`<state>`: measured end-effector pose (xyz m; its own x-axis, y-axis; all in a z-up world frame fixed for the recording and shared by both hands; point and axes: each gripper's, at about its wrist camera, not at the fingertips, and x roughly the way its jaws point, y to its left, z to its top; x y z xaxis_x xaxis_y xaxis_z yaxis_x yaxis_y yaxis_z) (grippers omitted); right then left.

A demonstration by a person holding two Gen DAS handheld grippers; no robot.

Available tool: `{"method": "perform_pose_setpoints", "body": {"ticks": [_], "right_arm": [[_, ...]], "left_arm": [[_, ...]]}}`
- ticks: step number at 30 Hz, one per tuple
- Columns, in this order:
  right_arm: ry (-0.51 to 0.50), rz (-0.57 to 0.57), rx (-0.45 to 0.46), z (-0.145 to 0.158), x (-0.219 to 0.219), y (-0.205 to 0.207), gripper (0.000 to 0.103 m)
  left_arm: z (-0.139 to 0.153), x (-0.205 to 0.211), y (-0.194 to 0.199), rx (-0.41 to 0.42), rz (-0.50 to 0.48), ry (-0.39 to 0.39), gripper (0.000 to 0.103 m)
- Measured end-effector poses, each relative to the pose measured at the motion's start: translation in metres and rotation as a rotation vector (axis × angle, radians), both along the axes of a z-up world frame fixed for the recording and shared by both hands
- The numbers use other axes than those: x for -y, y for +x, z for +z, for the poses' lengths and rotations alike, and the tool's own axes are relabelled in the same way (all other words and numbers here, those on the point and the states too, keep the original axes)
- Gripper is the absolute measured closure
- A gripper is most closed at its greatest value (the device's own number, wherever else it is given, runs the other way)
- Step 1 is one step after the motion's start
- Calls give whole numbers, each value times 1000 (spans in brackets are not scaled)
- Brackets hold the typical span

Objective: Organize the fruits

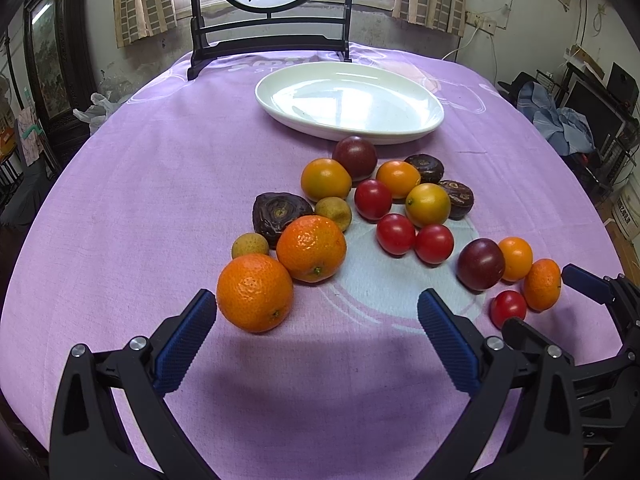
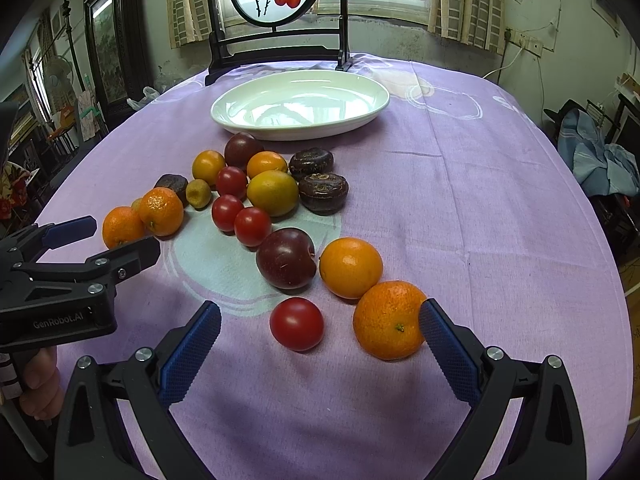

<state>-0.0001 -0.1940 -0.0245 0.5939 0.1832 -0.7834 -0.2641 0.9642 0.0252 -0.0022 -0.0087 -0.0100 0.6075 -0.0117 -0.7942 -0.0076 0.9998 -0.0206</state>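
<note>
The left hand-held gripper [image 1: 318, 312] has its fingers wide apart and holds nothing; its left finger is just beside a mandarin [image 1: 255, 293] that lies on the table [image 1: 140, 184], at the near left end of the pile of fruits. The right hand-held gripper [image 2: 320, 320] is also spread wide, with a small tomato [image 2: 296, 323] between its fingers and its right finger touching, or nearly touching, another mandarin [image 2: 387, 320]. The white plate [image 2: 300, 104] stands behind the fruits, toward the far edge of the table, with nothing in it.
</note>
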Motion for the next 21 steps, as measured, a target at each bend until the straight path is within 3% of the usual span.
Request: {"method": "perform_pose_setpoints", "body": {"ticks": [21], "right_arm": [[0, 1, -1, 0, 0, 0, 4]], "left_arm": [[0, 1, 0, -5, -3, -2, 4]]}}
